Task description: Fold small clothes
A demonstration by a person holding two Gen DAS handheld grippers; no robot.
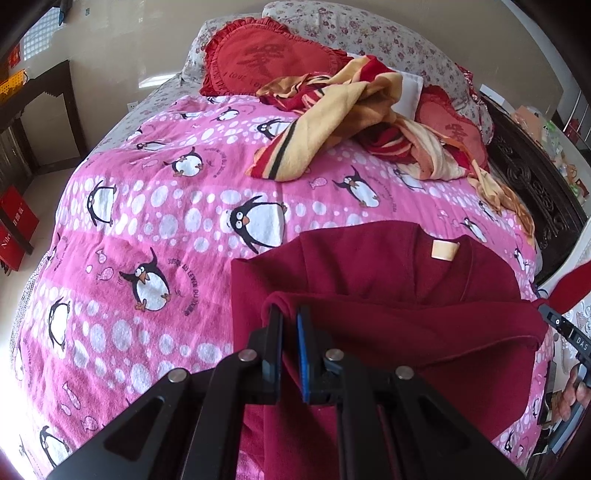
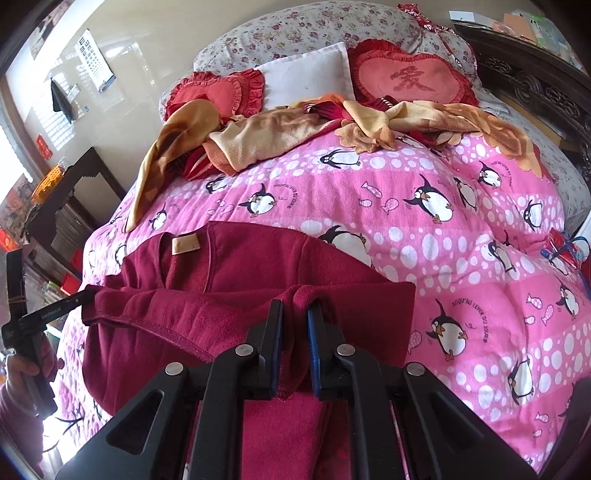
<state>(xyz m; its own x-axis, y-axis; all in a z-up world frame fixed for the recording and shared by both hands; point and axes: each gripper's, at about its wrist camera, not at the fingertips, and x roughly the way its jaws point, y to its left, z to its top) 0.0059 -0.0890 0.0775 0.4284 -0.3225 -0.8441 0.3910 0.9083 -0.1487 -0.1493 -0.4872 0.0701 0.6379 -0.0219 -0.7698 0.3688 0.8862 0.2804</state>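
A dark red fleece garment (image 1: 388,273) with a tan neck label (image 1: 443,250) lies on the pink penguin quilt (image 1: 155,206). My left gripper (image 1: 290,314) is shut on a fold of its lower edge and holds it raised over the garment. In the right wrist view the same garment (image 2: 229,266) and its label (image 2: 185,244) show. My right gripper (image 2: 295,310) is shut on the other end of the lifted edge. The left gripper also shows at the left of that view (image 2: 86,293), pinching the cloth.
A crumpled yellow and red blanket (image 1: 343,122) lies further up the quilt. Red heart cushions (image 1: 258,55) and a floral pillow (image 2: 295,26) are at the head. A dark carved bed frame (image 1: 535,184) runs along the right. Dark furniture (image 1: 40,122) stands to the left.
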